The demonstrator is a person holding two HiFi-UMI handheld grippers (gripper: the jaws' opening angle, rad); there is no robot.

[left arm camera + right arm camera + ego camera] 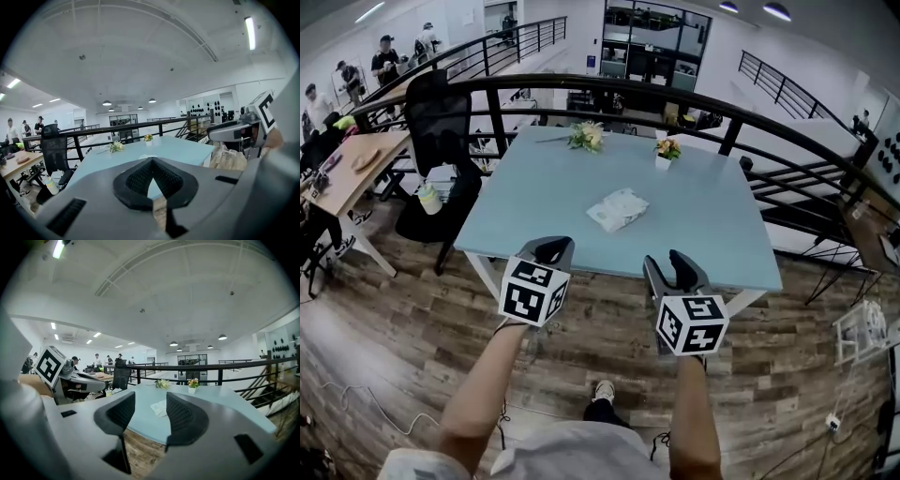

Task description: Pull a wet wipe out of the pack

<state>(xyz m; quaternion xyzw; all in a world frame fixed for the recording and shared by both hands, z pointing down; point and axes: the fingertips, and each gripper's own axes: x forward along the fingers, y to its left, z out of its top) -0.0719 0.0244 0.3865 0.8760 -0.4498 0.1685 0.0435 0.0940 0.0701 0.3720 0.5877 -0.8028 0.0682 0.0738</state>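
Note:
The wet wipe pack [617,208], white and crumpled, lies flat near the middle of the light blue table [534,187]. Both grippers hang short of the table's near edge, over the wooden floor, well apart from the pack. My left gripper [551,246] is shut, its pads meeting at the tips [151,160] with nothing between them. My right gripper [668,264] stands open and empty. In the right gripper view the pack [160,408] shows through the gap between its pads [150,394], far ahead on the table.
A loose bunch of flowers [587,136] and a small flower pot [667,150] stand at the table's far edge. A black railing [675,94] curves behind the table. A black office chair [439,131] and a wooden desk [356,169] are at the left.

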